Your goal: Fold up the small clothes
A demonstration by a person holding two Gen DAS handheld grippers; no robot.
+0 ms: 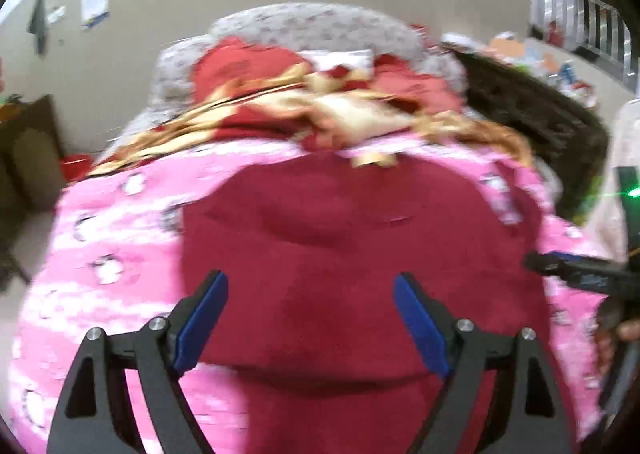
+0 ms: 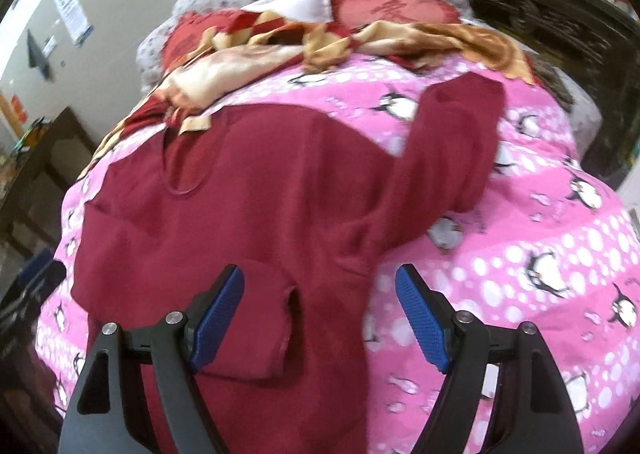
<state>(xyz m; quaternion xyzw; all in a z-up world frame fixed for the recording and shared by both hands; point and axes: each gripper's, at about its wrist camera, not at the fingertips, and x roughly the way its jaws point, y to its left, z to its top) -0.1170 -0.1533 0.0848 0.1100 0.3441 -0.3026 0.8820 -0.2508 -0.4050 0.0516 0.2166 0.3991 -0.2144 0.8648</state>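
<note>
Both tools released: right tool (image 2: pixel 320 318) hovers nearer the dark red knit sweater's (image 2: pixel 248 190) loose right sleeve (image 2: pixel 452 158) on the pink penguin-print bed (image 2: pixel 540 254), left tool (image 1: pixel 310 320) mid-body.

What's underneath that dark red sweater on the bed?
The dark red sweater lies on a pink penguin-print quilt. Whatever is beneath the covered part of the quilt cannot be seen.

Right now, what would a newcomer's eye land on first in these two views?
The dark red garment spread flat over the pink penguin-print quilt, one sleeve thrown out to the right. Next, the open right gripper and the open left gripper, blue pads hovering over the near hem, holding nothing. Behind lies a rumpled red and gold blanket near the headboard.
</note>
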